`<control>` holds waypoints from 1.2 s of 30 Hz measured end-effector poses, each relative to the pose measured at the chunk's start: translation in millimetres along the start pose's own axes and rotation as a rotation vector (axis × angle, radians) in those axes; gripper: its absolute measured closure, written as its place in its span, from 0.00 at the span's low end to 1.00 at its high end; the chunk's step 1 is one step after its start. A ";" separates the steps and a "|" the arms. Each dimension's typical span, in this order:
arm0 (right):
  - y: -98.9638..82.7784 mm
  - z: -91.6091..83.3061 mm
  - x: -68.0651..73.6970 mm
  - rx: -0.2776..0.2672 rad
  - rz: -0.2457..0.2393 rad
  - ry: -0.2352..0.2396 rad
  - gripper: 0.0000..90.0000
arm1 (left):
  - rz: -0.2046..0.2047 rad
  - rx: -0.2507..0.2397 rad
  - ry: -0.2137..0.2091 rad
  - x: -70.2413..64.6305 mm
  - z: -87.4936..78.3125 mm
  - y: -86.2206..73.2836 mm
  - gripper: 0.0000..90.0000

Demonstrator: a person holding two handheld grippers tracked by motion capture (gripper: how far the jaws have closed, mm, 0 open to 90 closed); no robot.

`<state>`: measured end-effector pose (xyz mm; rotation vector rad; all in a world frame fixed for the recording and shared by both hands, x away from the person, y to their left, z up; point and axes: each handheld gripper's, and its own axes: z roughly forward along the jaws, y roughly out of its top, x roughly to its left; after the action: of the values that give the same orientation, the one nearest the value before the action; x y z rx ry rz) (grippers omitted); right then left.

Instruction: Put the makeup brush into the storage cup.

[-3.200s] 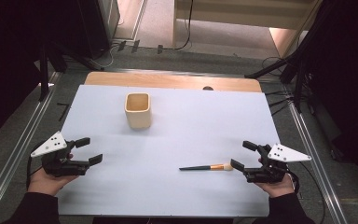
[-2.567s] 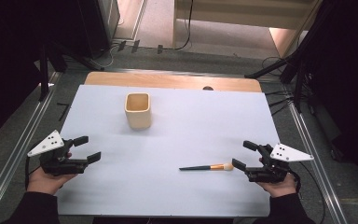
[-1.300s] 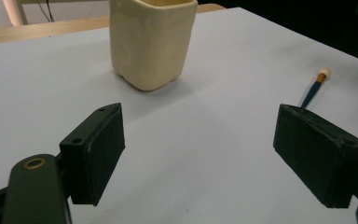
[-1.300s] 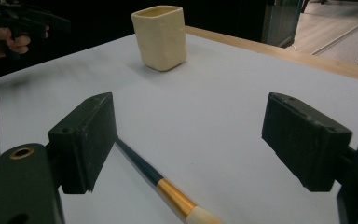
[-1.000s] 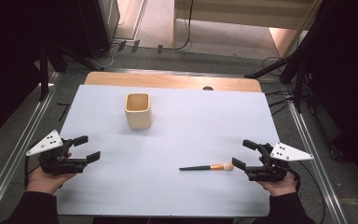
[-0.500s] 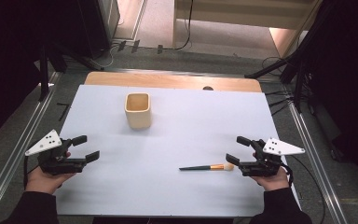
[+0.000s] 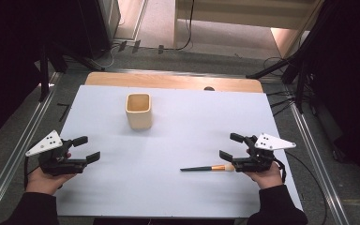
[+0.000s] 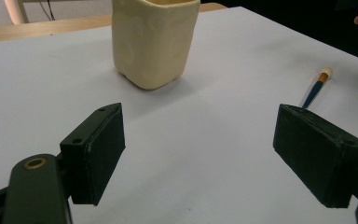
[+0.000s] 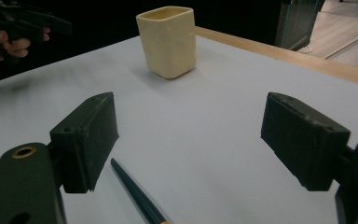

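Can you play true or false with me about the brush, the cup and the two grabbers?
1. The brush lies flat on the table. True.
2. The cup is tipped over. False: it stands upright.
3. The right gripper has its jaws open. True.
4. The left gripper is squeezing the cup. False: it is open and well apart from the cup.
5. The brush is inside the cup. False: it lies near the right gripper.
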<state>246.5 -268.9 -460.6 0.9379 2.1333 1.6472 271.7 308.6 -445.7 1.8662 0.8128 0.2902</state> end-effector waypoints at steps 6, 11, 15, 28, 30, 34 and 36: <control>3.4 10.6 1.1 0.008 -0.007 0.016 0.22 | 0.002 -0.002 -0.002 0.1 -0.1 0.1 0.20; 9.0 24.9 3.2 0.009 -0.015 0.030 0.22 | 0.001 0.004 0.002 -0.5 0.3 0.0 0.20; 11.0 32.3 4.1 0.013 -0.017 0.038 0.22 | 0.001 0.006 0.002 -0.2 0.5 -0.1 0.20; 21.1 52.1 10.4 0.034 -0.034 0.063 0.23 | 0.002 -0.001 0.001 0.1 -0.5 -0.1 0.20; 21.4 50.3 10.4 0.039 -0.031 0.060 0.23 | -0.001 -0.001 0.000 0.3 -0.4 -0.3 0.20; 23.3 50.3 10.5 0.065 -0.030 0.061 0.23 | 0.003 0.004 0.002 -0.4 0.0 0.2 0.20; 26.8 52.1 12.4 0.111 -0.051 0.060 0.24 | 0.003 0.001 0.001 -1.1 -0.4 0.4 0.20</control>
<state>276.2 -218.1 -449.4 0.8671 2.2898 1.5657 270.9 308.1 -445.0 1.8681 0.8108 0.2930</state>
